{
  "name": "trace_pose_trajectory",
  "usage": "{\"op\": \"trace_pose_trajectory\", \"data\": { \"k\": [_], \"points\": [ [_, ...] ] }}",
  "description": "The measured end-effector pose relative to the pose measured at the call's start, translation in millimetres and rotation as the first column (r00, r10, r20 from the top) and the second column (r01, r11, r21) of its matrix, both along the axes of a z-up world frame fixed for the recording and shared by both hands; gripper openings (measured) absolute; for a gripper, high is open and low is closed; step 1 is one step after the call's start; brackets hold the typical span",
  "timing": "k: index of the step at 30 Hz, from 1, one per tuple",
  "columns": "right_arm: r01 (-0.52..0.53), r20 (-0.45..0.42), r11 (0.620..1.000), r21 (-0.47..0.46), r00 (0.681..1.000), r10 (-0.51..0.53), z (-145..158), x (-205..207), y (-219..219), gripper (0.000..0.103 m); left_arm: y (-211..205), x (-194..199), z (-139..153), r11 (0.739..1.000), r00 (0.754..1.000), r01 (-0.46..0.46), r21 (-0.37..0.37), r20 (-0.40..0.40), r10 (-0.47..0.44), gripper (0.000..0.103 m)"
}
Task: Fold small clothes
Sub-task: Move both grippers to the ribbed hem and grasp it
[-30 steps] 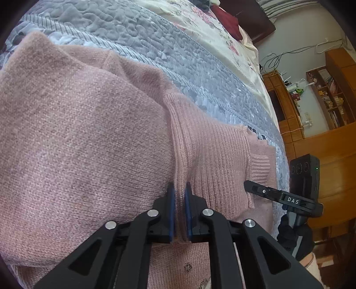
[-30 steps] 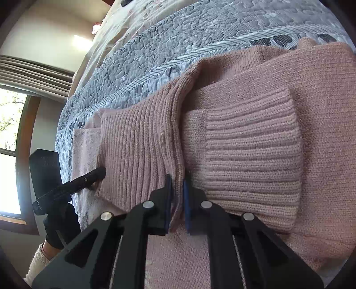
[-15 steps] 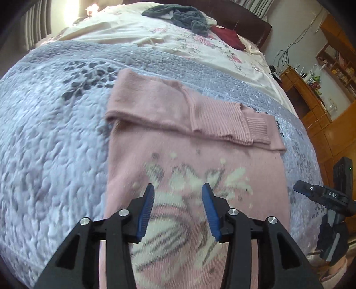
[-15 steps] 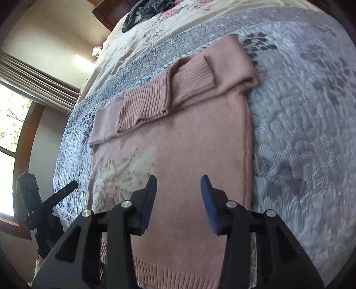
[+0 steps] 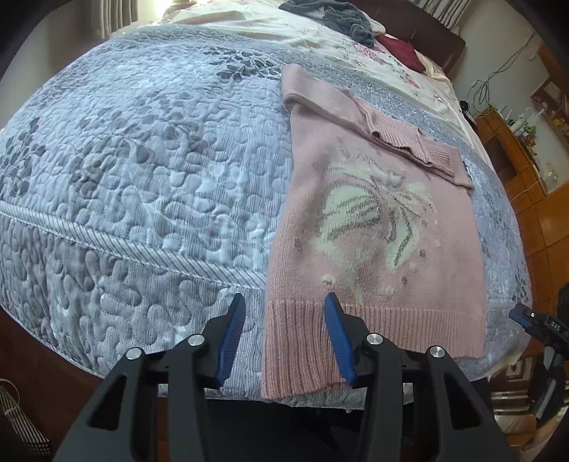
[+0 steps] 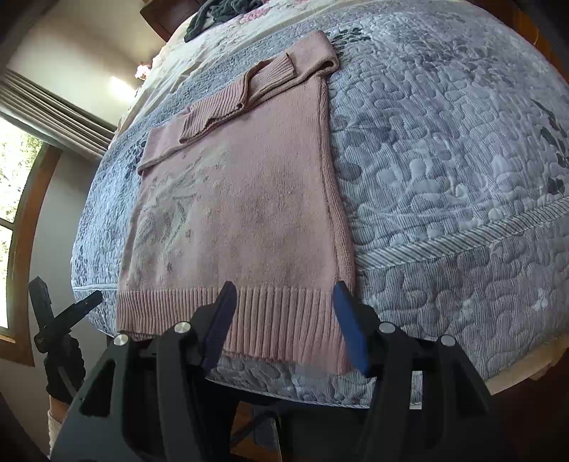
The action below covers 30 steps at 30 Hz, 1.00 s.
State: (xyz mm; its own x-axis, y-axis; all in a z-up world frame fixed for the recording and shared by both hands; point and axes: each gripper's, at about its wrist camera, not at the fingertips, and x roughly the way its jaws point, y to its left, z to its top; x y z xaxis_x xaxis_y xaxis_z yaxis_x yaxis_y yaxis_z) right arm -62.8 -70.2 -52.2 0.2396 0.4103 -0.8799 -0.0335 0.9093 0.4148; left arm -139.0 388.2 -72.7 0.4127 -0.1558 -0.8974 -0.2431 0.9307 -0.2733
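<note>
A pink knit sweater [image 5: 373,241] [image 6: 242,220] with a pale flower pattern lies flat on the bed. Both sleeves [image 5: 387,128] [image 6: 249,92] are folded across its top. Its ribbed hem [image 5: 320,341] [image 6: 270,320] hangs over the bed's near edge. My left gripper [image 5: 284,336] is open above the hem's left corner, nothing between its blue pads. My right gripper [image 6: 284,323] is open over the hem's right part, also empty. Each gripper shows at the other view's edge: the right gripper [image 5: 533,321] and the left gripper [image 6: 67,312], held by a gloved hand [image 6: 65,373].
A blue-grey quilted bedspread [image 5: 142,184] [image 6: 444,170] covers the bed. Dark grey clothes [image 5: 341,17] and a dark red garment [image 5: 402,49] lie near the headboard. Wooden cabinets [image 5: 526,170] stand at the right; a window [image 6: 14,199] is at the left.
Both grippers let go of the folded sleeves, opened, and drew back from the sweater's top to its hem at the bed's near edge.
</note>
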Motion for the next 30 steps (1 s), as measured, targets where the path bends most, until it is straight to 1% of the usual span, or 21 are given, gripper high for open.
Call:
{"op": "trace_pose_trajectory", "data": {
  "k": [1, 3, 6, 9, 11, 13, 16, 19, 21, 23, 26, 28, 29, 30],
  "points": [
    [-0.010, -0.012, 1.000, -0.009, 1.000, 0.010, -5.4, -0.8, 2.8, 0.060, -0.5, -2.4, -2.7, 1.000, 1.000, 0.000, -0.004, -0.009, 0.000, 0.047],
    [-0.030, -0.040, 0.999, -0.036, 0.999, 0.029, -17.7, -3.8, 2.8, 0.061, -1.7, -7.5, -8.1, 1.000, 1.000, -0.003, -0.015, -0.023, 0.002, 0.047],
    [-0.035, -0.088, 0.997, -0.066, 0.996, 0.029, -38.0, -2.2, 0.8, 0.061, -3.5, -11.9, -15.1, 0.999, 0.998, -0.019, -0.033, -0.057, 0.017, 0.048],
    [-0.052, -0.122, 0.998, -0.039, 0.991, 0.047, -54.3, -0.5, -0.8, 0.061, -7.7, -13.4, -18.6, 0.999, 0.996, -0.016, -0.045, -0.083, 0.012, 0.049],
    [-0.063, -0.124, 0.997, -0.040, 0.991, 0.058, -60.9, -2.0, 0.0, 0.060, -9.9, -12.2, -22.7, 0.999, 0.995, -0.015, -0.043, -0.104, 0.011, 0.049],
    [-0.055, -0.134, 0.998, -0.016, 0.990, 0.052, -67.6, -5.0, -1.8, 0.060, -10.1, -8.2, -30.0, 0.999, 0.991, -0.012, -0.052, -0.135, 0.005, 0.050],
    [-0.043, -0.147, 0.999, 0.008, 0.988, 0.044, -75.4, -8.7, -3.5, 0.061, -10.8, -2.2, -41.6, 0.999, 0.984, 0.011, -0.038, -0.176, -0.018, 0.050],
    [-0.064, -0.147, 0.998, 0.015, 0.987, 0.066, -78.1, -10.6, -0.1, 0.061, -11.9, 0.5, -48.0, 0.998, 0.983, 0.026, -0.055, -0.182, -0.035, 0.054],
    [-0.083, -0.150, 0.996, 0.025, 0.985, 0.086, -78.0, -11.3, 3.2, 0.061, -11.2, 1.0, -49.1, 0.997, 0.985, 0.018, -0.080, -0.167, -0.031, 0.058],
    [-0.104, -0.151, 0.995, 0.012, 0.983, 0.104, -77.4, -10.5, 7.3, 0.059, -10.0, 0.9, -51.5, 0.995, 0.987, 0.005, -0.101, -0.161, -0.021, 0.059],
    [-0.103, -0.152, 0.995, -0.002, 0.983, 0.102, -77.2, -9.9, 9.7, 0.050, -9.9, -1.1, -51.3, 0.994, 0.989, -0.002, -0.111, -0.146, -0.015, 0.058],
    [-0.084, -0.161, 0.996, 0.024, 0.983, 0.086, -78.3, -11.0, 6.0, 0.043, -7.4, -2.6, -50.1, 0.993, 0.990, -0.007, -0.115, -0.142, -0.009, 0.052],
    [-0.078, -0.165, 0.996, 0.036, 0.983, 0.083, -78.9, -11.4, 3.8, 0.041, -6.4, -2.9, -49.5, 0.993, 0.990, -0.012, -0.118, -0.141, -0.005, 0.046],
    [-0.079, -0.168, 0.996, 0.039, 0.982, 0.085, -79.4, -12.0, 2.4, 0.038, -2.4, -5.5, -47.8, 0.992, 0.991, -0.013, -0.129, -0.137, -0.005, 0.041]
  ]
}}
